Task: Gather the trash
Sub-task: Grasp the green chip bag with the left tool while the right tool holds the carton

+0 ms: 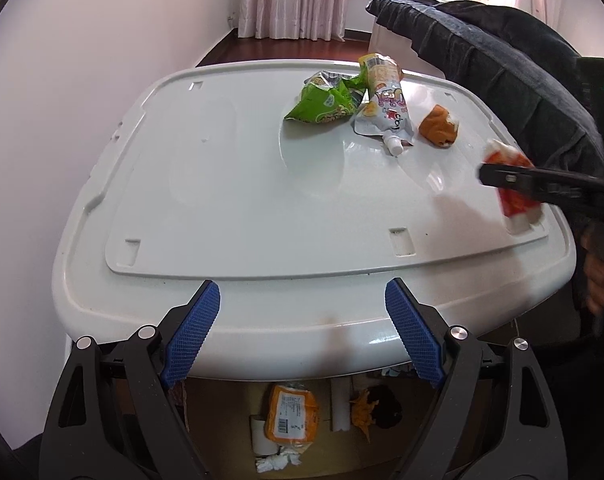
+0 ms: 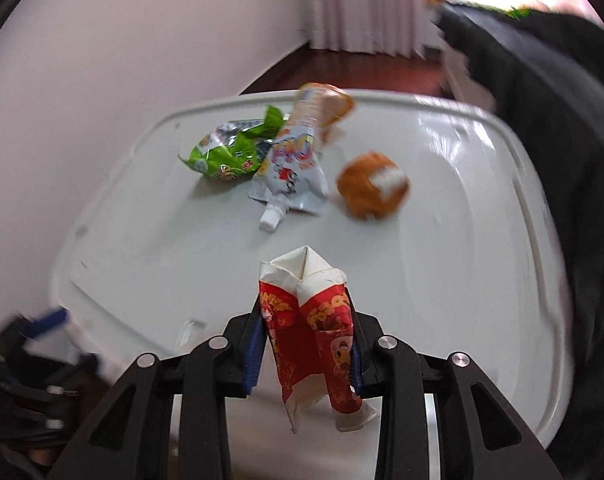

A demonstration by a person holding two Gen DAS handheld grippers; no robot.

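Observation:
My right gripper [image 2: 304,344] is shut on a red and white paper wrapper [image 2: 310,320], folded and hanging between the blue pads above the white lid [image 2: 142,248]. The left wrist view shows that gripper [image 1: 502,178] at the lid's right side with the wrapper [image 1: 514,196] in it. On the far part of the lid [image 1: 222,184] lie a green snack bag [image 1: 326,102], a white spouted pouch [image 1: 386,108] and an orange crumpled wrapper [image 1: 438,126]. My left gripper [image 1: 302,328] stands open over the lid's near edge, holding nothing.
Below the lid's near edge, a bin holds an orange packet [image 1: 290,416], tissue [image 1: 276,462] and other trash. A dark padded coat [image 1: 502,64] lies along the right side. A person's hand [image 1: 600,276] is at the right. A pale wall [image 1: 62,80] rises at left.

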